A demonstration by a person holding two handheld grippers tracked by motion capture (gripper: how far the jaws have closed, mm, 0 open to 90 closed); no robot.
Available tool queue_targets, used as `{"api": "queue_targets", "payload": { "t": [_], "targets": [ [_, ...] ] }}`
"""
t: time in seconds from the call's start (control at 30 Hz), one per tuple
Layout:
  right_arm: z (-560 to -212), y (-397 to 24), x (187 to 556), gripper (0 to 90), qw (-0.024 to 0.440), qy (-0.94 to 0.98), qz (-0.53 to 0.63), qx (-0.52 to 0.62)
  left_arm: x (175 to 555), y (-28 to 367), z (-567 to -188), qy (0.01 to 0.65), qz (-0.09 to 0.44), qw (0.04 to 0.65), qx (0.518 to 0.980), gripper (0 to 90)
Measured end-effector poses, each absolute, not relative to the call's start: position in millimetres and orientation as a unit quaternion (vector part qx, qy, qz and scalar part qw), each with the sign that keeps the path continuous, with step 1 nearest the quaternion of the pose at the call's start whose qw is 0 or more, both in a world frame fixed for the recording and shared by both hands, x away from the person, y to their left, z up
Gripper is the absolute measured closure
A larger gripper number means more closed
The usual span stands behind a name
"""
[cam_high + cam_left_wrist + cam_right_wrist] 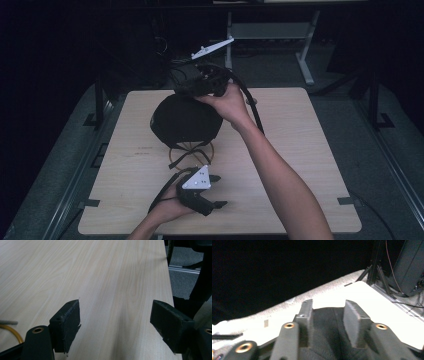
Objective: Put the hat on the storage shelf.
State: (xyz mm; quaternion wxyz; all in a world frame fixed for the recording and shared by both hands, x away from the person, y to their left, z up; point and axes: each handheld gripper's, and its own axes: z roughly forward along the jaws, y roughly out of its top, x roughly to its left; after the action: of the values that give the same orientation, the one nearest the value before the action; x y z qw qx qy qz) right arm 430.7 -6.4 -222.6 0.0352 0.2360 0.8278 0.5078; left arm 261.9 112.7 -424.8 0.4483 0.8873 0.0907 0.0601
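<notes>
Dim, dark surroundings; overexposed glare on table (372, 302); slight blur

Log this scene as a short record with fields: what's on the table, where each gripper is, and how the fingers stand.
surface: light wooden table
main thing: black cap on a wire stand, near the table's middle
right gripper: at the cap's far edge, held in the right hand
right fingers: apart, dark cap fabric between them; a grip cannot be told
left gripper: low at the near edge, off the cap
left fingers: wide apart, nothing between
</notes>
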Motion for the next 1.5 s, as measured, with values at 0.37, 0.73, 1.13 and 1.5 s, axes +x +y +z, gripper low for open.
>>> {"api": "queue_targets", "payload": {
  "t": [0.37,0.73,1.13,1.5],
  "targets": [
    [-234,-30,432,45.4,0.026,0.826,0.509,0.240,265,116,-424,0.095,0.065,0.448,0.886,23.5],
    [-238,-61,428,35.7,0.030,0.822,0.509,0.255,264,115,-426,0.102,0.066,0.449,0.885,23.5],
    [-246,-93,425,28.7,0.036,0.817,0.503,0.278,265,118,-426,0.113,0.069,0.450,0.883,23.2],
    [-249,-118,421,26.1,0.048,0.812,0.500,0.295,266,118,-426,0.110,0.075,0.445,0.886,22.8]
  ]
}}
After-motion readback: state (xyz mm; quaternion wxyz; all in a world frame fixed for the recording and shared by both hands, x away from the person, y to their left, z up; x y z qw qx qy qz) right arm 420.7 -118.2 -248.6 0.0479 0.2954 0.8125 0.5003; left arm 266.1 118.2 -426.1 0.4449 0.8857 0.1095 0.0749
